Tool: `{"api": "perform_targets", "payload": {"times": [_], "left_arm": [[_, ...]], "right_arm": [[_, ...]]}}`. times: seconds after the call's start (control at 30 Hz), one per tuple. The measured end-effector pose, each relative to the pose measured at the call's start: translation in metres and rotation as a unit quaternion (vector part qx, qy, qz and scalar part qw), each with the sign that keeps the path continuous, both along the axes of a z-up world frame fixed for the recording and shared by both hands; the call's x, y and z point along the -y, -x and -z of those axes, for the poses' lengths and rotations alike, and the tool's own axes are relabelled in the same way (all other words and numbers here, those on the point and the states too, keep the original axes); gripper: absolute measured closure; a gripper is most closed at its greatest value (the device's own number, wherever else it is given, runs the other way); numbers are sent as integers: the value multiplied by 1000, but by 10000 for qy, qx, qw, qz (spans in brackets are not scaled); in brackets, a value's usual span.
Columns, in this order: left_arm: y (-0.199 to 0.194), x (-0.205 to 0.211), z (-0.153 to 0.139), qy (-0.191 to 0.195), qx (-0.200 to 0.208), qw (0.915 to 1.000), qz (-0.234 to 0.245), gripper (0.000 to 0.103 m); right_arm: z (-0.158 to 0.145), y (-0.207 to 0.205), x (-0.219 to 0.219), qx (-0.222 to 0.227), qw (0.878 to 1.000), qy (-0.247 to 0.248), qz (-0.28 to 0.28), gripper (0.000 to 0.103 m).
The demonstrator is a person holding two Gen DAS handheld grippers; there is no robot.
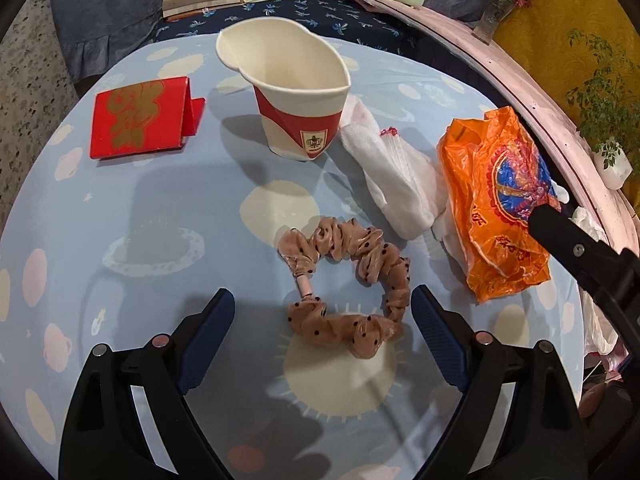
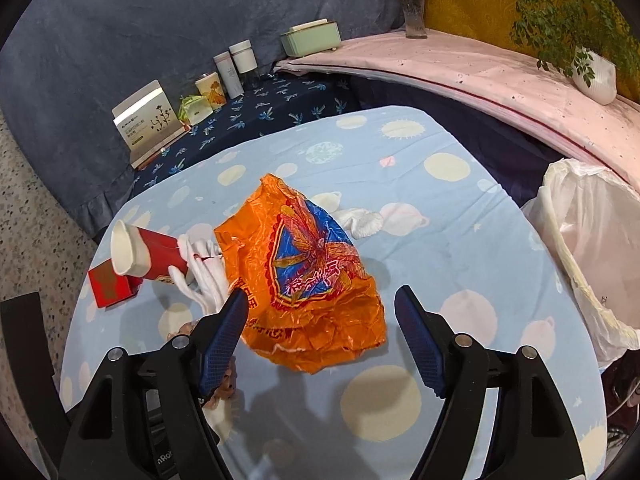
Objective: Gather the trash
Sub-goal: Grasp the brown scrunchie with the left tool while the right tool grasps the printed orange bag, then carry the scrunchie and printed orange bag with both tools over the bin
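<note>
A crumpled orange plastic bag [image 2: 312,276] lies on the blue tablecloth, between the fingers of my open right gripper [image 2: 320,320]; it also shows in the left wrist view [image 1: 496,204]. A dented red-and-white paper cup [image 1: 292,92] stands mid-table, seen as well in the right wrist view [image 2: 140,252]. A red box [image 1: 140,120] sits to its left. A white glove [image 1: 392,172] lies between cup and bag. My open left gripper [image 1: 322,320] is empty, just above a pink dotted scrunchie [image 1: 352,280].
A bin lined with a white bag [image 2: 588,248] stands off the table's right edge. A pink-covered ledge [image 2: 480,76] holds a vase and a potted plant. Boxes and tins [image 2: 224,80] line the dark cloth behind the table [image 2: 440,208].
</note>
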State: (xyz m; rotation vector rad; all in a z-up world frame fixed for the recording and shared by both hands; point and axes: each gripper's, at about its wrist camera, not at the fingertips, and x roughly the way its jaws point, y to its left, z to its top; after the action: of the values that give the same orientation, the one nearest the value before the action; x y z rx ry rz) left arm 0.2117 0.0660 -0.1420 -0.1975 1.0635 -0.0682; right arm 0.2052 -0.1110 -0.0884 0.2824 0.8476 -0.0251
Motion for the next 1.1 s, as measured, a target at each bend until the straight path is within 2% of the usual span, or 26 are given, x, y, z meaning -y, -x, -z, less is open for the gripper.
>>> {"api": "perform_targets", "payload": {"times": [0.17, 0.23, 0.27, 0.33, 0.37, 0.4, 0.43, 0.53, 0.7, 1.1], "left_arm": [[-3, 4, 3, -85, 39, 9998, 154, 19], [-1, 7, 2, -132, 56, 9997, 196, 27], [0, 9, 2, -161, 68, 9996, 233, 30], [2, 12, 0, -175, 87, 9992, 359, 49], [3, 13, 0, -154, 76, 9990, 421, 53], [4, 14, -1, -97, 56, 9987, 497, 65], [5, 15, -1, -56, 35, 9985, 543, 78], [10, 17, -1, 49, -38, 9980, 634, 90], [23, 19, -8, 70, 26, 9978, 658, 92], [54, 42, -49, 88, 427, 9952, 879, 92]], "right_arm": [[13, -4, -1, -161, 9998, -66, -43, 32], [16, -4, -2, -202, 9997, -62, -77, 44], [17, -3, -3, -220, 9997, -61, -101, 47], [18, -1, -3, -238, 9996, -70, -137, 59], [18, 0, -4, -232, 9996, -71, -147, 63], [17, 2, -4, -227, 9996, -77, -170, 73], [16, 4, -5, -229, 9995, -74, -204, 88], [12, 11, -6, -218, 9994, -50, -260, 90], [1, 31, -4, -79, 9996, -27, -264, 92], [-34, 69, 25, 334, 9994, -82, 53, 92]]}}
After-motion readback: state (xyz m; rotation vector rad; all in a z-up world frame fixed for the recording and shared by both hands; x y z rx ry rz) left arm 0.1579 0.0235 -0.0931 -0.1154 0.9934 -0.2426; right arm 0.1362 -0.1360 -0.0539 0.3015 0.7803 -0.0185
